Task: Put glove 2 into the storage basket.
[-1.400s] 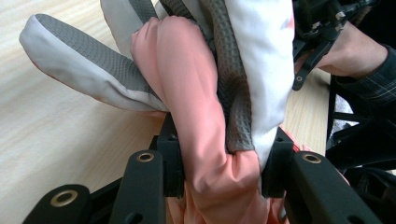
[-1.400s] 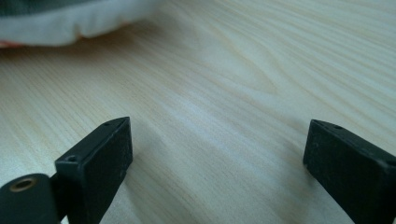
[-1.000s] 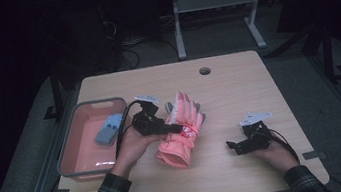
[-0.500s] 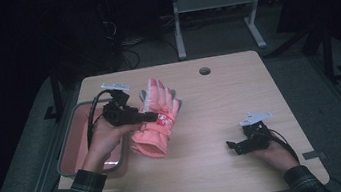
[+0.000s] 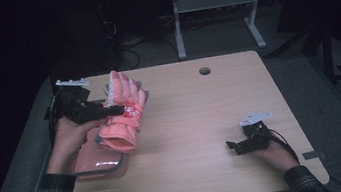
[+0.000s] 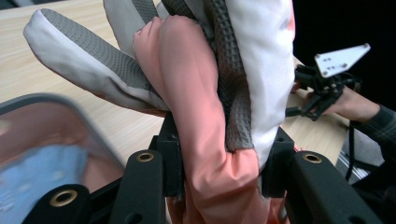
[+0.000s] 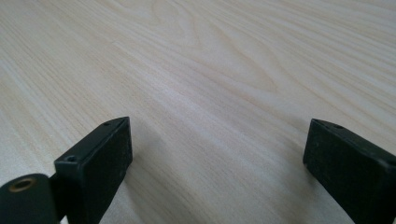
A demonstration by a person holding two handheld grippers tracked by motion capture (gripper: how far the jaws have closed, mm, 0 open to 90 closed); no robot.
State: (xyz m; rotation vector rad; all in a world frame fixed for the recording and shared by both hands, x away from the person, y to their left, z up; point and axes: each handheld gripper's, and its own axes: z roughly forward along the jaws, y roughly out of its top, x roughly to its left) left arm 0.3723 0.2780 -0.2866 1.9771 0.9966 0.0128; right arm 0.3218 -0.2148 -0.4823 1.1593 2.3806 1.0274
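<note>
A pink padded glove (image 5: 123,112) with white fingers and grey palm grip hangs in the air over the table's left side, above the pink bin (image 5: 98,160). My left gripper (image 5: 116,110) is shut on the glove (image 6: 219,116); its jaws squeeze the glove's middle from both sides. A blue item (image 6: 39,175) lies blurred inside the bin (image 6: 56,116). My right gripper (image 5: 232,146) rests low on the table at the right, jaws wide apart with bare wood between them (image 7: 217,158).
The wooden table (image 5: 202,122) has a round cable hole (image 5: 204,71) near its far edge. A metal desk frame (image 5: 215,14) stands behind on the dark floor. The other hand's gripper (image 6: 327,79) appears far off in the left gripper view.
My left gripper has carried the glove leftward and upward, from the table's middle to above the bin. The right gripper has stayed in place.
</note>
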